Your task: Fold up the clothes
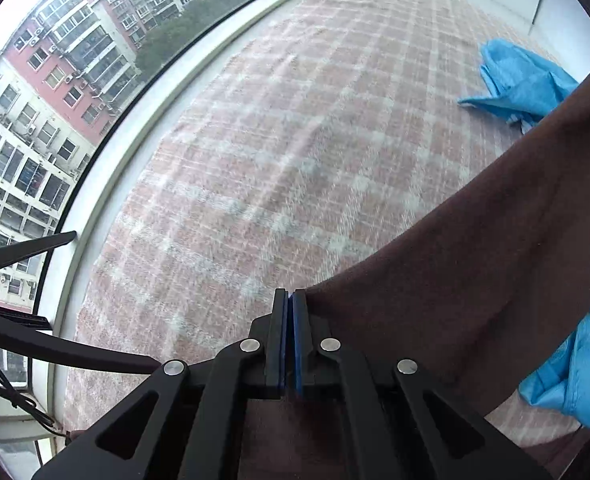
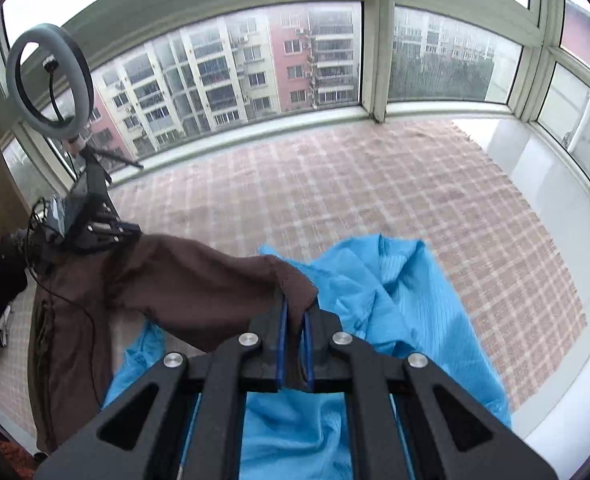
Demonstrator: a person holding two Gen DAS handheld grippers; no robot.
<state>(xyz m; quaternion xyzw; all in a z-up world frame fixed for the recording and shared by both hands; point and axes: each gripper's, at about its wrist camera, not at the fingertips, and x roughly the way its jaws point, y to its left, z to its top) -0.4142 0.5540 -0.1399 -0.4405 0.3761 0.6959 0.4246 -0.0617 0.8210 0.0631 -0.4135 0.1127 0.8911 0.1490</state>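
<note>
A brown garment (image 2: pixel 183 280) hangs stretched in the air between my two grippers. My right gripper (image 2: pixel 295 308) is shut on one corner of it. My left gripper (image 1: pixel 292 296) is shut on another part of the brown garment (image 1: pixel 475 280); it also shows in the right wrist view (image 2: pixel 107 236) at the left, holding the cloth up. A crumpled blue garment (image 2: pixel 395 300) lies on the plaid cloth below my right gripper, and it shows at the right edge of the left wrist view (image 1: pixel 519 84).
A pink and white plaid cloth (image 2: pixel 335 184) covers the broad window ledge. Windows (image 2: pixel 255 64) curve round the far side. A ring light (image 2: pixel 49 84) on a stand rises at the left. A white sill (image 2: pixel 555 208) borders the right.
</note>
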